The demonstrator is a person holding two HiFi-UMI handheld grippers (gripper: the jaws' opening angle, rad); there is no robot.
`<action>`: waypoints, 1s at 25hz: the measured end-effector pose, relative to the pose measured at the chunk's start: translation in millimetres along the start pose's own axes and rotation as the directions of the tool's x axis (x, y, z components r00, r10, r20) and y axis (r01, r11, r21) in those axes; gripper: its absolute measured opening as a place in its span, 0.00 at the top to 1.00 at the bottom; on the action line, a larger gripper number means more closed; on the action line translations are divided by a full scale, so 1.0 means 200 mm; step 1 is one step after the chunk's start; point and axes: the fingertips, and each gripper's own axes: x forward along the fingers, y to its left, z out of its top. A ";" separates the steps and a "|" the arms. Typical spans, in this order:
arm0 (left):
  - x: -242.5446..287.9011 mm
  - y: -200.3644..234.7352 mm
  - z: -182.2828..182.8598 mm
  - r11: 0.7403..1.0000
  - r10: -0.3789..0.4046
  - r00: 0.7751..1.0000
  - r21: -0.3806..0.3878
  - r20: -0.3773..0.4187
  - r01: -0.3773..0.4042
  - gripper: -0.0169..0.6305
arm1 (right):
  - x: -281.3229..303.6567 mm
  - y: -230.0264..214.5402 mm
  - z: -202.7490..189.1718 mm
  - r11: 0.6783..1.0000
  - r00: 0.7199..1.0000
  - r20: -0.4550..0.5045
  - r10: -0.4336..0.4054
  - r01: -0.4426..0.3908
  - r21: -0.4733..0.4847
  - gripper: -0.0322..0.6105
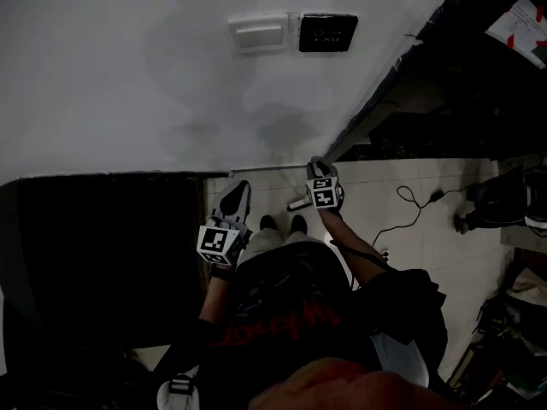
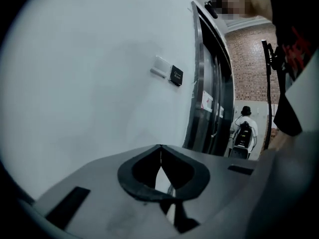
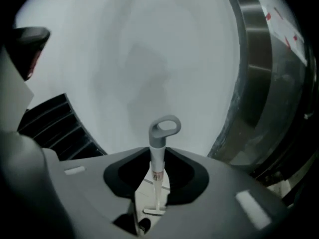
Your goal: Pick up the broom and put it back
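**Broom upright at the wall, right tool clamped on its stick**

The right tool (image 3: 158,159) has its jaws closed on the broom (image 3: 164,128) just under the grey loop at the top. The stick stands upright, with the head down at the tiled floor (image 1: 436,246) by the foot of the white wall (image 1: 128,75); I can't tell if it's touching. The left tool (image 2: 160,152) is empty, jaws together, pointing at that same wall below the two switch plates (image 2: 176,75). Room-wise, the broom is in a bare stretch of wall, hemmed in by a dark ribbed panel (image 3: 55,123) on the left and a metal door frame (image 3: 256,59) on the right. A cable (image 1: 408,202) trails over the floor further right, well apart from the broom.
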 end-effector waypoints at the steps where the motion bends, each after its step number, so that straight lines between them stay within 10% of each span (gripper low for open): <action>1: -0.05 0.01 -0.03 1.000 0.030 1.000 -0.007 -0.010 -0.030 0.97 | 0.07 -0.01 0.04 1.000 1.000 0.006 0.004 -0.004 0.012 0.80; 7: -0.36 -0.11 -0.35 0.979 0.157 0.985 -0.121 -0.074 -0.165 0.97 | 0.10 -0.07 0.33 0.978 0.965 0.244 0.096 -0.137 0.157 0.58; 14: -0.53 -0.36 -0.42 0.990 0.072 0.995 -0.116 -0.062 -0.079 0.97 | -0.73 0.11 0.14 0.941 0.897 0.406 0.175 -0.273 0.198 0.95; 25: -0.88 -0.66 -0.55 0.982 -0.106 0.994 -0.158 -0.023 0.101 0.97 | -1.74 0.78 -0.29 0.924 0.864 0.431 0.260 -0.352 0.150 0.95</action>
